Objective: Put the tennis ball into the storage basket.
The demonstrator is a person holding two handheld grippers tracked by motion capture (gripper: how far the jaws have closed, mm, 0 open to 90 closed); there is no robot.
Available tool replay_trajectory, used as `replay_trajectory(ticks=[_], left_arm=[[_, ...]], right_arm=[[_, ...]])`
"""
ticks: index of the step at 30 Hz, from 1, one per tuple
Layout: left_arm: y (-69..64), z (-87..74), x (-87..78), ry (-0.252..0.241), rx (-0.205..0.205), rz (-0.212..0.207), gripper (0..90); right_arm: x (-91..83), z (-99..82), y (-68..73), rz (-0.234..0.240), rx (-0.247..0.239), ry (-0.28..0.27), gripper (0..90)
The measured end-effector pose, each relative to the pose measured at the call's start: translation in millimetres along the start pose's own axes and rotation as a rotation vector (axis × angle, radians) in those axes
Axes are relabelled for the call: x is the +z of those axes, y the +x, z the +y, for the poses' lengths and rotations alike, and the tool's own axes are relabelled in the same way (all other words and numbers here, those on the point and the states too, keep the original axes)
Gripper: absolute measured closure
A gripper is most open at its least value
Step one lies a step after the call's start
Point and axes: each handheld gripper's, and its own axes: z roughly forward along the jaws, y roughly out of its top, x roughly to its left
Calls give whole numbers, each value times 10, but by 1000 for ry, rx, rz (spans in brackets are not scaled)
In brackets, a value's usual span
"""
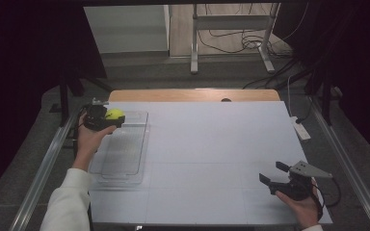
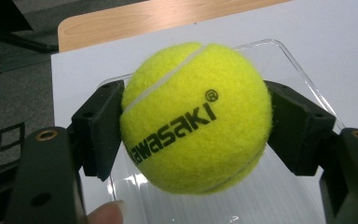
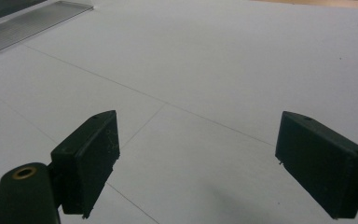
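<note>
A yellow tennis ball (image 1: pixel 114 114) (image 2: pixel 196 119) with black "Kawasaki" lettering is clamped between the jaws of my left gripper (image 1: pixel 107 117) (image 2: pixel 193 126), which is shut on it. The ball hangs over the far end of a clear plastic tray (image 1: pixel 120 163) (image 2: pixel 289 56) lying at the table's left side. My right gripper (image 1: pixel 275 172) (image 3: pixel 200 163) rests near the front right of the white table, jaws wide open with nothing between them.
The white table top (image 1: pixel 212 139) shows faint seam lines; a wooden edge (image 1: pixel 192 95) runs along its far side. A white power strip (image 1: pixel 300 128) lies at the right edge. Metal rails flank the table, and a stand with cables sits beyond.
</note>
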Motion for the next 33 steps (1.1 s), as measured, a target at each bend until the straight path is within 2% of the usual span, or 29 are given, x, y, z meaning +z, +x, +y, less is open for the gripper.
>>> replay_trajectory(ticks=[9, 33], left_arm=[[5, 1, 4, 12, 5, 6, 271], [1, -15, 164, 94, 21, 7, 270]], right_arm=[[1, 2, 1, 0, 0, 0, 137], [3, 0, -2, 0, 1, 0, 137]])
